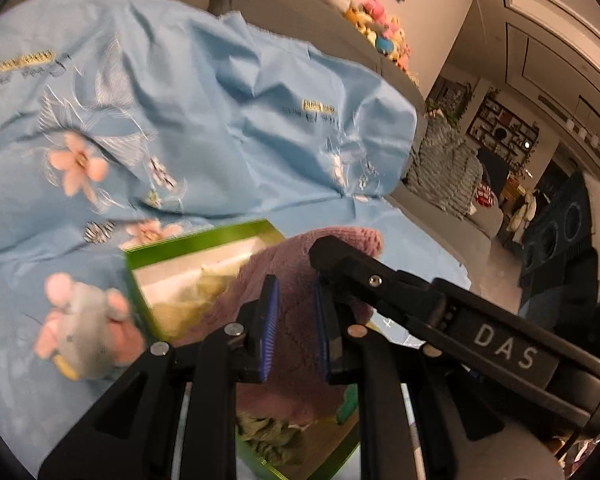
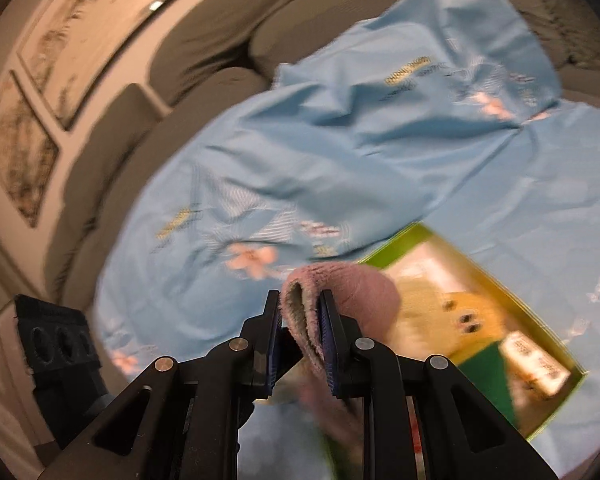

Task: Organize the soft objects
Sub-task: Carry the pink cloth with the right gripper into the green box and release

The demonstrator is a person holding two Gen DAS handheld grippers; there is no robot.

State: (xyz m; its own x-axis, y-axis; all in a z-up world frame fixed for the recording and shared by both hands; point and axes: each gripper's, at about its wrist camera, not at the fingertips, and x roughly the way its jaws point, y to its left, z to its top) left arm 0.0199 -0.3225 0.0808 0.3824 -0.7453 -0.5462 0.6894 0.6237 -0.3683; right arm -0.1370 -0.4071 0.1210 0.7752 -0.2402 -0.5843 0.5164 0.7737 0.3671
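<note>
Through the left wrist camera, our left gripper [image 1: 296, 328] clamps its fingers on the pink fuzzy cloth [image 1: 300, 344] over the green box [image 1: 204, 240]. Through the right wrist camera, our right gripper [image 2: 300, 340] pinches the cloth's folded edge beside that box.

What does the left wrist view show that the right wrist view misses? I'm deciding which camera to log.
Only the left wrist view shows the gray mouse plush beside the box and the right gripper reaching in. Only the right wrist view shows the framed pictures on the wall. Both show the pink fuzzy cloth gripped over the green box on the blue sheet.
</note>
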